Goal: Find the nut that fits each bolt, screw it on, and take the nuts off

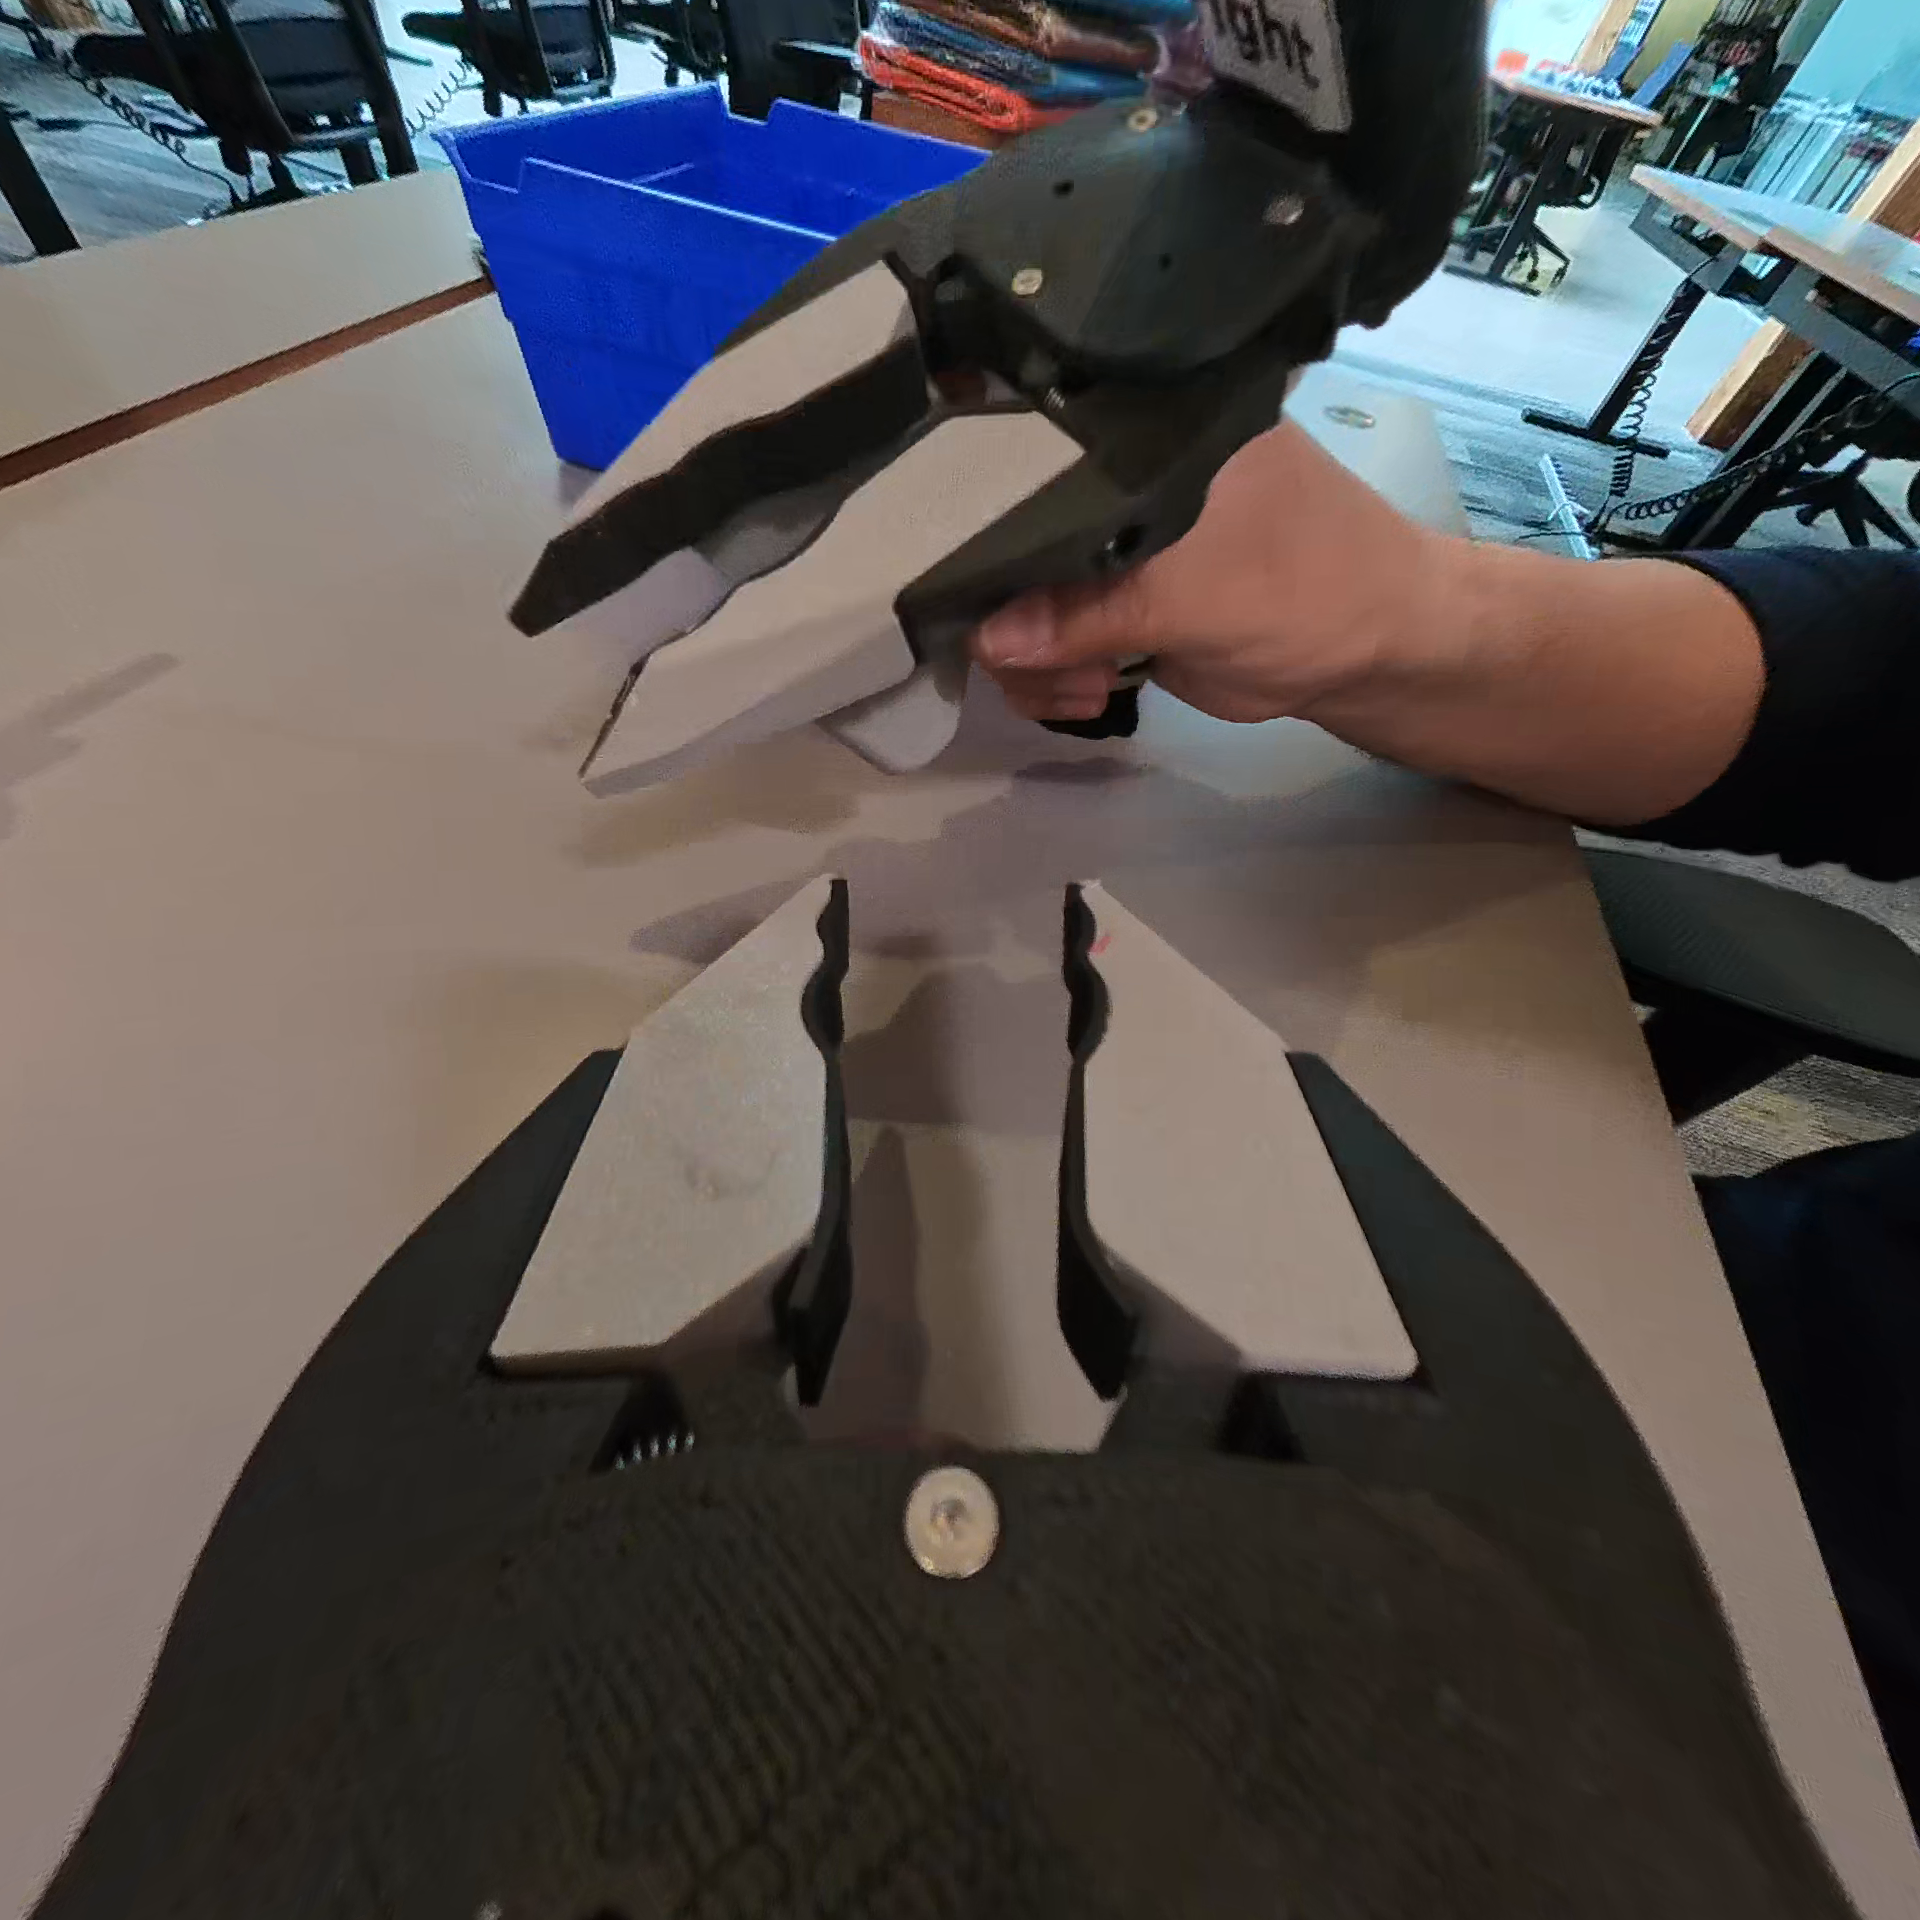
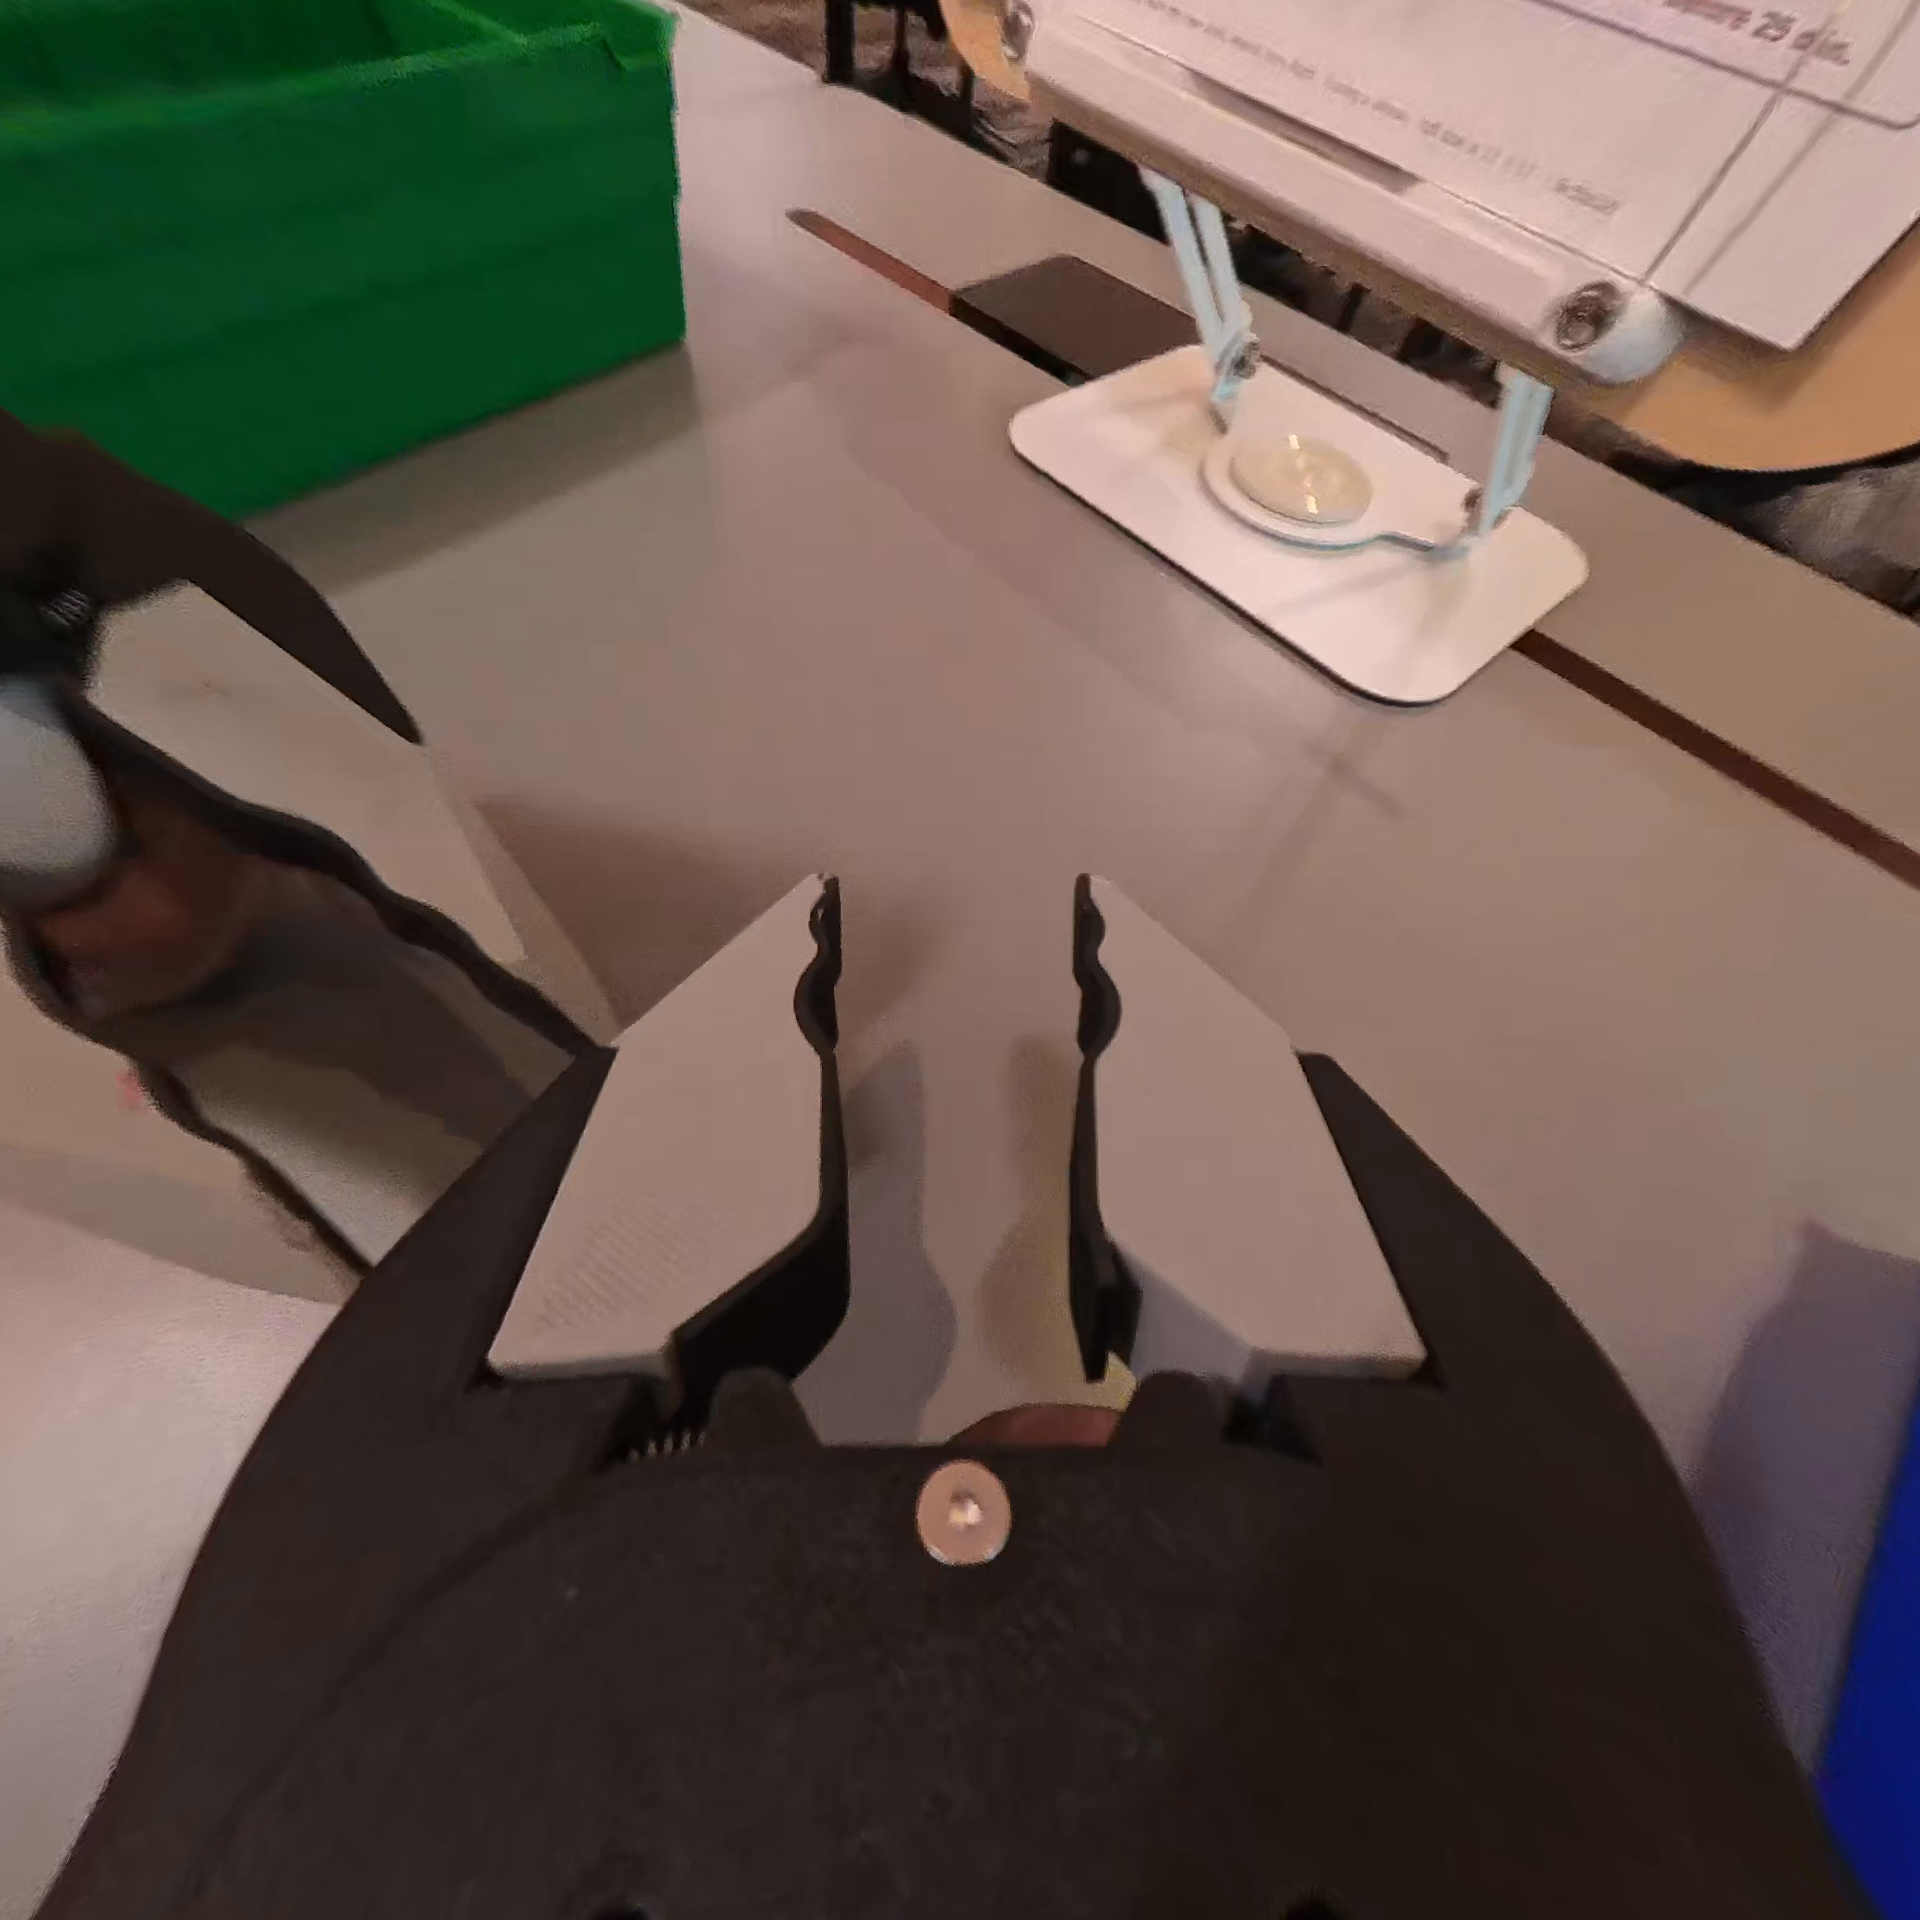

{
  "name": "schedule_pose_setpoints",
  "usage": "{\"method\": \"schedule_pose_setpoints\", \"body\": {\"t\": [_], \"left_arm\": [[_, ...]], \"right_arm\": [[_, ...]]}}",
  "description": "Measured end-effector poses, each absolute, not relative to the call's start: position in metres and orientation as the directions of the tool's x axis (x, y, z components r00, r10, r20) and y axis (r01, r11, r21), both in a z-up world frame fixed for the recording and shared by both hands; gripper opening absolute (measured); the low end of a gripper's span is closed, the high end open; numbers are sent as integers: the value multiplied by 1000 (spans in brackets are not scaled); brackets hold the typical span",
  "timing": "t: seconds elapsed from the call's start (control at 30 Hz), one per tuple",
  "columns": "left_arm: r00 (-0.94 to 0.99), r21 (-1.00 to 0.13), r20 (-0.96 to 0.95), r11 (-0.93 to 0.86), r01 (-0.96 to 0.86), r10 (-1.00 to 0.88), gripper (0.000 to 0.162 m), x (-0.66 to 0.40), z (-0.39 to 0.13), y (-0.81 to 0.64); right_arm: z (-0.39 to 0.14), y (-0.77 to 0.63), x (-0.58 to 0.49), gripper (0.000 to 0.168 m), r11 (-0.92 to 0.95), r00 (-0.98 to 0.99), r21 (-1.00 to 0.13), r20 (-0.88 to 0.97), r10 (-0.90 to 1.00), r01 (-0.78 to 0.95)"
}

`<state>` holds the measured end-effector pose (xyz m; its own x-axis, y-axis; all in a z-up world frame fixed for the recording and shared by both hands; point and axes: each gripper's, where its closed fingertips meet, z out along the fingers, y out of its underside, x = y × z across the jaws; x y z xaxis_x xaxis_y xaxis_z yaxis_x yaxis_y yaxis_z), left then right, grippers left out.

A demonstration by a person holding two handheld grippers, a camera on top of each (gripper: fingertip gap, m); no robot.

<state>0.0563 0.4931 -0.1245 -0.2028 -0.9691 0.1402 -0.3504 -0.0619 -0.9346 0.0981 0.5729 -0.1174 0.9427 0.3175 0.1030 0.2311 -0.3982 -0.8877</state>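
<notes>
While both tools hang above the table [image 2: 935,675] with nothing in them, your left gripper [image 1: 954,894] has its jaws parted and bare, and your right gripper [image 2: 954,888] is just as spread and unloaded, crossing ahead of the left one. Beyond the right tips sits a white stand [image 2: 1299,540]; a green bin [image 2: 332,229] lies off to their left, a blue bin [image 1: 644,239] ahead of the left tool. No bolts or nuts show anywhere, perhaps inside those bins. Careful: reaching in blind, you could clip a wall or knock the two grippers together.
</notes>
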Motion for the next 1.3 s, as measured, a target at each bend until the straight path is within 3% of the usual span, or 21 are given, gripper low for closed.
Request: {"method": "schedule_pose_setpoints", "body": {"t": [0.1,0.27,0.57,0.73,0.93,1.3], "left_arm": [[-207,-930,140,-57,-364,-968,40,58,-127,489],[-245,-924,150,-47,-381,-958,42,58,-129,479],[-279,-933,240,-142,-330,-930,42,52,-108,472],[-287,-937,169,-64,-342,-943,52,44,-93,479],[-267,-902,127,1,-432,-955,67,39,-114,502],[-264,-863,136,16,-504,-955,64,33,-149,490]], "right_arm": [[-116,571,115,45,-373,948,-887,180,263,272],[-116,571,106,47,-376,949,-908,63,310,183],[-136,573,92,48,-402,930,-878,115,348,259],[-138,572,86,48,-409,926,-879,88,367,246],[-135,569,77,50,-400,920,-885,75,384,239],[-144,572,73,49,-400,900,-881,61,432,252]]}}
